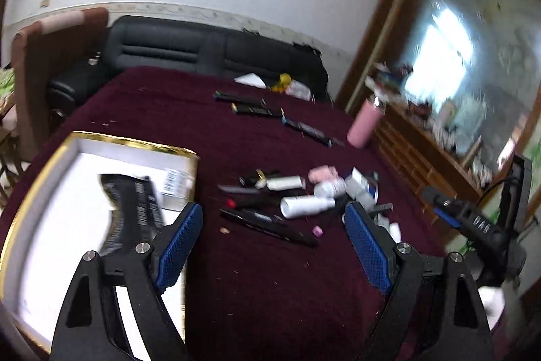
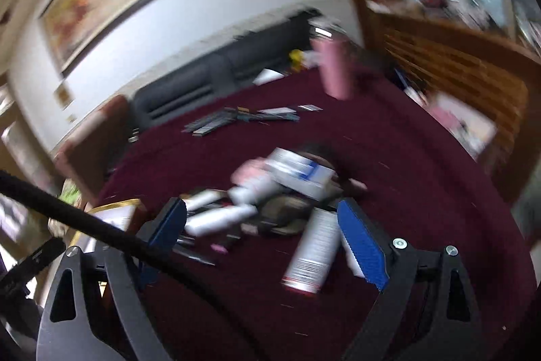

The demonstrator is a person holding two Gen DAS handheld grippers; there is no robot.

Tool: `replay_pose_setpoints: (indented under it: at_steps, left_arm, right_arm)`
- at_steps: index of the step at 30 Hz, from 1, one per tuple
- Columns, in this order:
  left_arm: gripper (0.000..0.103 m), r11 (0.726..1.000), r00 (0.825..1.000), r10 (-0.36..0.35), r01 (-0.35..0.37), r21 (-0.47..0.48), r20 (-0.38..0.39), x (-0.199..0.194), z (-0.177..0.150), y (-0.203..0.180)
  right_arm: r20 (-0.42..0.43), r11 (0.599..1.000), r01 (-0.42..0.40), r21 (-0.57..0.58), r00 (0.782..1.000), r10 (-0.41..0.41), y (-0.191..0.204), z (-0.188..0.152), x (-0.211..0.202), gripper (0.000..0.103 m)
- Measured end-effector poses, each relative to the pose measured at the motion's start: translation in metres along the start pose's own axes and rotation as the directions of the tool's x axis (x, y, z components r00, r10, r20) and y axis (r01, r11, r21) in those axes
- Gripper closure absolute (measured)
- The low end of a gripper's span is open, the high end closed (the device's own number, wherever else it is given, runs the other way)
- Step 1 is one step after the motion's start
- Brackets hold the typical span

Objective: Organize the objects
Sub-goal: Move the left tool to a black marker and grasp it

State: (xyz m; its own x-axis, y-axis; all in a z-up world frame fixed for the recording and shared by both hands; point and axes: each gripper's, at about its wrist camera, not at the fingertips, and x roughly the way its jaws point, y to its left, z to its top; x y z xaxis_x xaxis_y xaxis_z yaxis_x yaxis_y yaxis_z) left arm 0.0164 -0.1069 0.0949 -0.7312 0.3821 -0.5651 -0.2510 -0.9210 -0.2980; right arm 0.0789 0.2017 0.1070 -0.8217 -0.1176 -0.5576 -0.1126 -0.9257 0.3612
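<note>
A pile of small cosmetics lies on the dark red tablecloth (image 1: 263, 286): white tubes (image 1: 306, 206), black pens (image 1: 270, 225), a pink piece (image 1: 323, 173) and small boxes. My left gripper (image 1: 274, 225) is open and empty, above the cloth just short of the pile. A white box with a gold rim (image 1: 50, 225) at the left holds a black packet (image 1: 135, 208). In the blurred right wrist view, my right gripper (image 2: 260, 225) is open and empty over the same pile, with a white tube with a red end (image 2: 312, 251) near its right finger (image 2: 363, 247).
A pink tumbler (image 1: 363, 124) stands at the far right of the table. A row of dark flat sticks (image 1: 270, 115) lies further back. A black sofa (image 1: 203, 49) and a brown chair (image 1: 50, 56) stand behind the table. A wooden cabinet (image 1: 422, 158) is at the right.
</note>
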Motion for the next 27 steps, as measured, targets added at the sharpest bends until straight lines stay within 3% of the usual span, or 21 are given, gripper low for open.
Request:
replay_pose_setpoints:
  at_steps: [4, 7, 12, 14, 16, 19, 25, 26, 27]
  left_arm:
    - [0.021, 0.999, 0.996, -0.021, 0.025, 0.041, -0.083, 0.024, -0.01, -0.027]
    - [0.022, 0.994, 0.993, 0.005, 0.008, 0.111, -0.118, 0.043, -0.01, -0.041]
    - [0.022, 0.961, 0.981, 0.087, -0.037, 0.276, -0.171, 0.071, -0.009, -0.06]
    - [0.022, 0.97, 0.974, 0.127, -0.084, 0.226, -0.185, 0.075, -0.008, -0.052]
    - [0.022, 0.975, 0.96, 0.205, -0.183, 0.125, -0.191, 0.084, -0.007, -0.035]
    - [0.022, 0.958, 0.93, 0.284, -0.287, 0.023, -0.235, 0.099, -0.014, -0.022]
    - [0.021, 0.912, 0.877, 0.407, -0.406, 0.056, -0.257, 0.137, -0.034, -0.035]
    - [0.019, 0.914, 0.875, 0.404, -0.401, 0.069, -0.265, 0.143, -0.035, -0.036]
    - [0.019, 0.916, 0.885, 0.4, -0.393, 0.076, -0.239, 0.143, -0.036, -0.039]
  right_arm:
    - [-0.036, 0.997, 0.042, 0.07, 0.999, -0.04, -0.053, -0.004, -0.01, 0.011]
    - [-0.058, 0.996, 0.037, 0.082, 0.998, -0.032, -0.065, -0.006, -0.009, 0.011]
    - [-0.081, 0.996, 0.0, 0.089, 0.997, 0.007, -0.071, -0.012, -0.004, 0.011]
    - [-0.09, 0.997, -0.01, 0.078, 0.996, 0.017, -0.071, -0.017, 0.003, 0.011]
    - [-0.104, 0.996, -0.02, 0.082, 0.994, 0.028, -0.071, -0.019, 0.008, 0.011]
    - [-0.123, 0.994, -0.041, 0.097, 0.991, 0.053, -0.071, -0.023, 0.015, 0.011]
    - [-0.125, 0.994, -0.057, 0.096, 0.99, 0.069, -0.069, -0.025, 0.014, 0.011]
    - [-0.123, 0.994, -0.058, 0.096, 0.99, 0.069, -0.069, -0.025, 0.013, 0.011]
    - [-0.122, 0.994, -0.059, 0.095, 0.99, 0.07, -0.069, -0.024, 0.012, 0.011]
